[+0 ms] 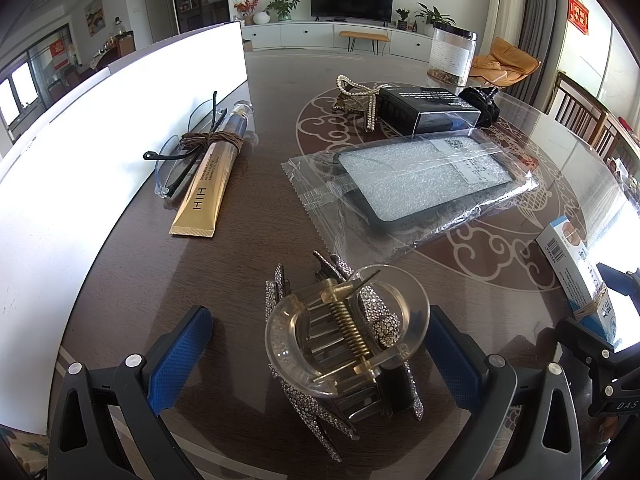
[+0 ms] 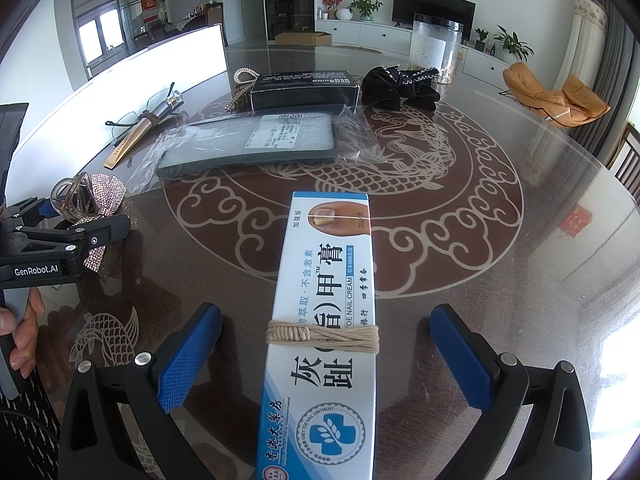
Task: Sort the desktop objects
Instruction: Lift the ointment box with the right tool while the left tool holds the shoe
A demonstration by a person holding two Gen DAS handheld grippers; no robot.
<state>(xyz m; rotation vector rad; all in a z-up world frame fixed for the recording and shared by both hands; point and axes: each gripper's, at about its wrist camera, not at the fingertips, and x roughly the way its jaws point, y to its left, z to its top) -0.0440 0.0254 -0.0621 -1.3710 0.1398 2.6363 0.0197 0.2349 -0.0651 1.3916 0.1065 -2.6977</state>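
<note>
In the left wrist view the left tool (image 1: 316,356) stands wide apart, its blue pads either side of a clear hair claw (image 1: 344,336) with rhinestone clips under it, low in the middle of the frame on the dark counter (image 1: 260,80); neither pad touches it. Up and left lies a gold tube (image 1: 208,188) lettered "HIH", bound by brown cord to a pair of glasses (image 1: 180,160). At centre right sits a phone case in a clear bag (image 1: 416,180), with a black box (image 1: 428,108) and a pearl clip (image 1: 360,96) beyond it.

The right wrist view shows the right tool (image 2: 326,354) also spread apart, with a blue-and-white ointment box (image 2: 324,320) lying between the pads at lower centre, a beige cord wound round it. It reads "TOE NAIL CREAM" and "20g". Only this view shows the "GenRobot.AI" marking on the left tool at the left edge, a hand (image 2: 22,332) gripping its handle, and a black scrunchie (image 2: 396,88) before a clear jar (image 2: 436,48).
</note>
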